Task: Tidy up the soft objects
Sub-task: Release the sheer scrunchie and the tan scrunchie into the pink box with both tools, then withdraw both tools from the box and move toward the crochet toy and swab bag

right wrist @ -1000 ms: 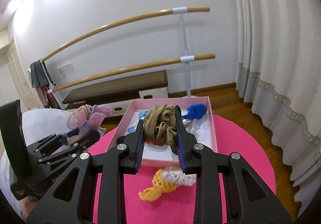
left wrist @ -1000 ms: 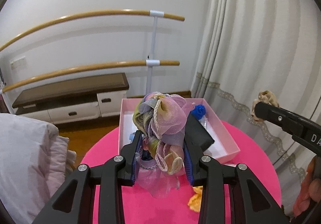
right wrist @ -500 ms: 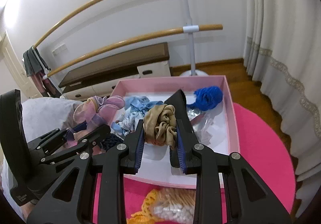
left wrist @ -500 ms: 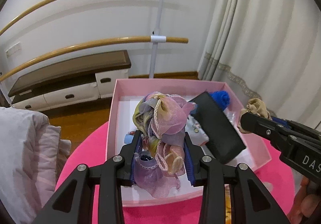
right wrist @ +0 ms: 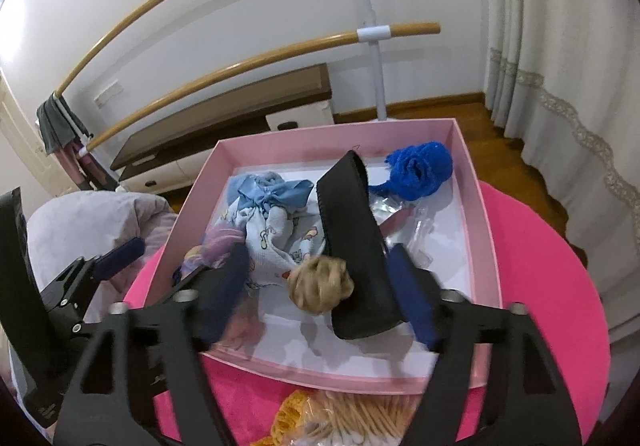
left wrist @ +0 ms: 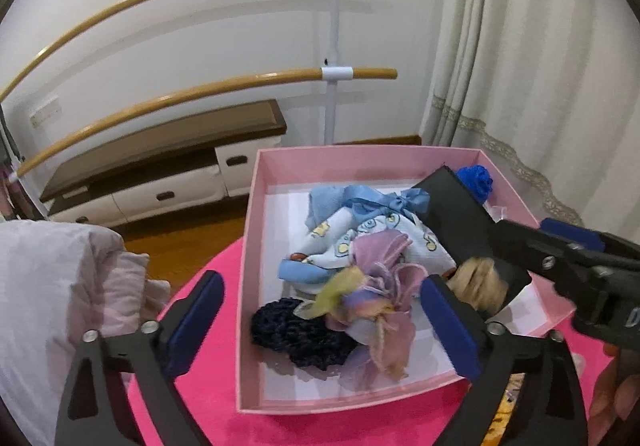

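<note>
The left gripper (left wrist: 320,322) hangs over the near part of a pink box (left wrist: 246,246), its jaws opening wide, blue pads well apart. Between them, free of both pads, lies a pastel organza scrunchie (left wrist: 376,298): crumpled sheer frills in lilac, pink and yellow-green with pale corded edges, its outline slightly blurred. It rests inside the box against a dark navy knitted scrunchie (left wrist: 296,330) just to its left.

The right gripper (right wrist: 316,298) is also over the box, jaws opening and blurred. A tan satin scrunchie (right wrist: 322,282) sits between them, a knot of glossy beige folds, also blurred; whether it already rests on the white box floor I cannot tell. No pad presses on it. It lies just beside a black flat pouch (right wrist: 356,246) that leans tilted across the middle of the box.

Behind both scrunchies is a bundle of light blue and white printed cloth with a blue satin bow (left wrist: 396,202). In the far right corner of the box lies a bright blue crocheted piece (right wrist: 420,170), with some clear plastic wrapping near it.

The box stands on a round table (right wrist: 540,266) covered in hot pink. In front of the box, on the table, lie a packet of cotton swabs (right wrist: 352,418) and an orange crocheted item (right wrist: 288,414) touching it. Pale bedding (left wrist: 52,286) lies left of the table.
</note>
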Tool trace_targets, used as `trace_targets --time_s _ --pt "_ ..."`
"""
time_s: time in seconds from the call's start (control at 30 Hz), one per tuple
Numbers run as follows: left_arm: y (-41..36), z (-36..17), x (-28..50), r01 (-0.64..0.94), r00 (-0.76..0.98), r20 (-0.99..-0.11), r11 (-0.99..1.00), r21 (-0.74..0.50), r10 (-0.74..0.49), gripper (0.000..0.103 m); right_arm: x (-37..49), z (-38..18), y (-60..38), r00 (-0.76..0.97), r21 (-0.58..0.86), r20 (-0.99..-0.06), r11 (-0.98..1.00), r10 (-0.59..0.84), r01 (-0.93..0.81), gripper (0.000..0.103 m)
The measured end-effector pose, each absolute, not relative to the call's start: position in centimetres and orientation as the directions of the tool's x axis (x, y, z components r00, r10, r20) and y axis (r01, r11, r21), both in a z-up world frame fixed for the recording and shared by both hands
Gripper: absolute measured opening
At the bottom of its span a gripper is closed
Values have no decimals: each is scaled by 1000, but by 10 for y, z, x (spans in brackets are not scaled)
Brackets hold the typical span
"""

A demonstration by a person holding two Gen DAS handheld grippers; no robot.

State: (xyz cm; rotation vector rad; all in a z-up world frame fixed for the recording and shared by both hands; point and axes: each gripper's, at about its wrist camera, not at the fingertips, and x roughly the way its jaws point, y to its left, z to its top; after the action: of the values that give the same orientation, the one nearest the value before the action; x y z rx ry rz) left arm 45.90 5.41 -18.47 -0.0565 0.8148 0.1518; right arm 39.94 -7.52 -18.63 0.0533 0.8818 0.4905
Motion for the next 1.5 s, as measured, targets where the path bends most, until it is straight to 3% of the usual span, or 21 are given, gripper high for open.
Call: trace_targets --time_s 0.07,0.1,0.43,1.0,1.5 --pt "52 -184 455 -158 685 -719 987 13 120 103 396 -181 -79 550 250 -714 892 433 -377 100" --pt "50 -183 453 -158 689 -714 987 13 120 103 394 -178 -81 557 256 -707 892 435 -373 103" --pt "43 -169 382 -166 740 -661 986 1 125 103 363 -147 -103 620 240 -675 914 400 -328 103" --pt "48 -102 221 -138 837 -540 989 -54 87 103 237 -78 -160 753 232 -535 924 382 -304 103" --pt "20 -94 109 -84 864 -502 994 -64 40 103 140 -83 -202 818 212 -487 950 306 -229 103"
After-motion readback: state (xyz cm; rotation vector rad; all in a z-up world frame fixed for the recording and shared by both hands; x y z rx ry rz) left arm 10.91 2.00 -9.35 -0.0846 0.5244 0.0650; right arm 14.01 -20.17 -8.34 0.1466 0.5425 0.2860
